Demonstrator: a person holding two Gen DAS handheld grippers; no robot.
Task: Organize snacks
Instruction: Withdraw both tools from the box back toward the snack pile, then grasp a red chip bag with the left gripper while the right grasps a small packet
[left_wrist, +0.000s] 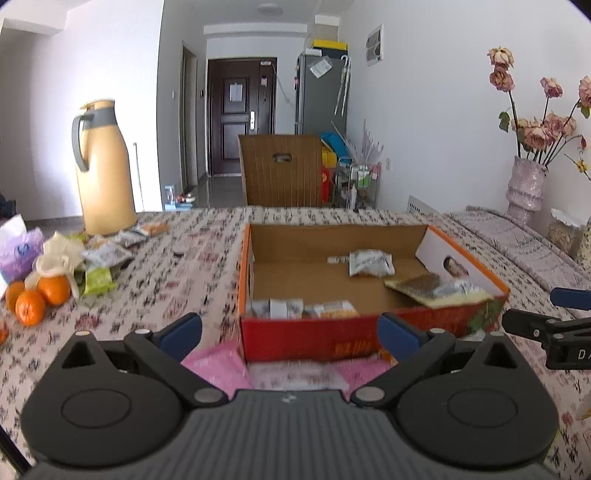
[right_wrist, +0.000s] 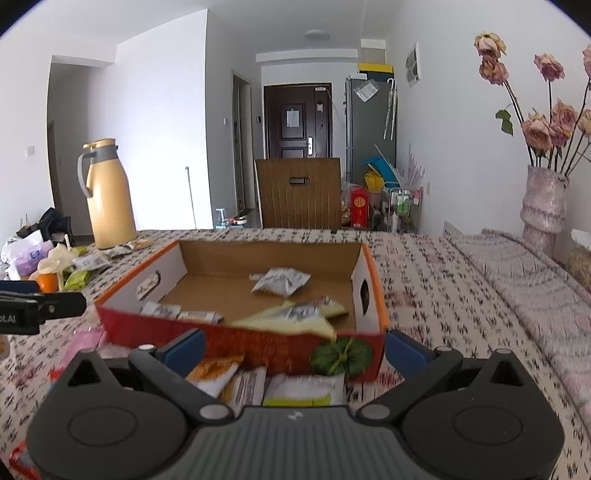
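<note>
Tabletop (left_wrist: 192, 258): box (right_wrist: 258, 343) mid-table, several packets already inside. More packets (right_wrist: 258, 384) loose right below the right gripper (right_wrist: 295, 349); a pink packet (left_wrist: 218, 365) below the left gripper (left_wrist: 290, 332). Both grippers wide open, empty. Risk: a low approach could nudge the box wall or pinch two overlapping packets. Near packets blurred and partly hidden by the gripper bodies; labels unreadable.
</note>
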